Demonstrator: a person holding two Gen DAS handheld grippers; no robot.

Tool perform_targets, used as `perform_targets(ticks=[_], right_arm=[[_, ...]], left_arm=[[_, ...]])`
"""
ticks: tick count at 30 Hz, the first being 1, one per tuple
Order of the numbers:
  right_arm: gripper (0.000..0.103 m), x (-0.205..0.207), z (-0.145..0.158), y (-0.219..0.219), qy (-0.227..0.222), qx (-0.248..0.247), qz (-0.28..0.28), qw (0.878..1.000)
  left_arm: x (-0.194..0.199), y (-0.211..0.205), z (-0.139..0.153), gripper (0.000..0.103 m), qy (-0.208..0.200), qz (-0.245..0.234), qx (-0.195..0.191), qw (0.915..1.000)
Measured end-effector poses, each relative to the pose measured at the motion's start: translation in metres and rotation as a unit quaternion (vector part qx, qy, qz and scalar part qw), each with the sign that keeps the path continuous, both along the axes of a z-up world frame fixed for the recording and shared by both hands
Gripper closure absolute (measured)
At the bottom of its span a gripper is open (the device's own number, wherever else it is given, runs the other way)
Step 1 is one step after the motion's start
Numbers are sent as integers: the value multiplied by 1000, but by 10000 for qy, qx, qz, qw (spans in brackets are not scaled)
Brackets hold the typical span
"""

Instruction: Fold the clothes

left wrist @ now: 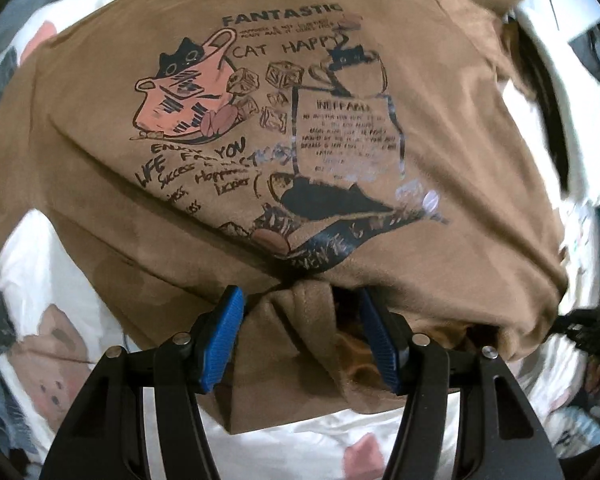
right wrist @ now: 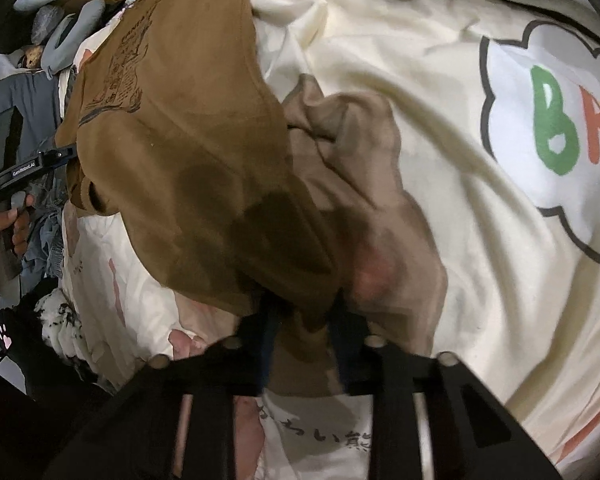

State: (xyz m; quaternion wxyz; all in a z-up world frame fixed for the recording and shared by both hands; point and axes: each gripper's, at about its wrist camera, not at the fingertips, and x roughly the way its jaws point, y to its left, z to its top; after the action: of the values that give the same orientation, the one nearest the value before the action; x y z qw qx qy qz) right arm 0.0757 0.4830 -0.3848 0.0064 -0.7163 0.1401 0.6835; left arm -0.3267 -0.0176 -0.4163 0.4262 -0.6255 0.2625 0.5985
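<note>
A brown T-shirt (left wrist: 100, 120) with a cat print and the words "FANTASTIC" and "CAT HAPPY" lies spread on cream bedding (left wrist: 320, 440). My left gripper (left wrist: 298, 296) stands over its near hem with a bunch of the fabric between its blue pads (left wrist: 224, 340). The bunch touches the left pad, while a dark gap shows by the right pad, so these jaws stand open. In the right wrist view my right gripper (right wrist: 304, 304) is shut on a corner of the same T-shirt (right wrist: 172, 120). The shirt's paler inside (right wrist: 360, 160) is folded over beside it.
The cream bedding (right wrist: 420, 80) carries cartoon bears and a cloud with coloured letters (right wrist: 556, 128). At the left of the right wrist view a hand (right wrist: 0, 232) holds the other gripper's handle (right wrist: 16, 176). Grey clothes (right wrist: 32, 92) and a black-and-white item (right wrist: 60, 320) lie there.
</note>
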Motion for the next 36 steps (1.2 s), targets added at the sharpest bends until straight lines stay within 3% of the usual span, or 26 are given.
perform_targets(ticks=[1,3,8,16,24,36], right_arm=[[88,0,0,0,-8,1,-15,10000],[95,-1,0,0,-14,-24,-57,10000],[99,-1,5,-3,24,-16,-74,10000],[100,-4,22,-9,131,33,-48,9999],[100,-6,40,-21,218,126,41,9997],[100,3,59,6,116,269,191,9994]], left_arm=[[2,-1,0,43,45,-50,-31,10000],[5,-5,0,70,65,-98,-47,9999],[1,-30,9,88,-2,167,45,9999],[12,-79,50,89,169,635,357,9972],[25,-135,62,94,51,1241,562,9907],[54,-189,33,94,-307,1882,586,9799]])
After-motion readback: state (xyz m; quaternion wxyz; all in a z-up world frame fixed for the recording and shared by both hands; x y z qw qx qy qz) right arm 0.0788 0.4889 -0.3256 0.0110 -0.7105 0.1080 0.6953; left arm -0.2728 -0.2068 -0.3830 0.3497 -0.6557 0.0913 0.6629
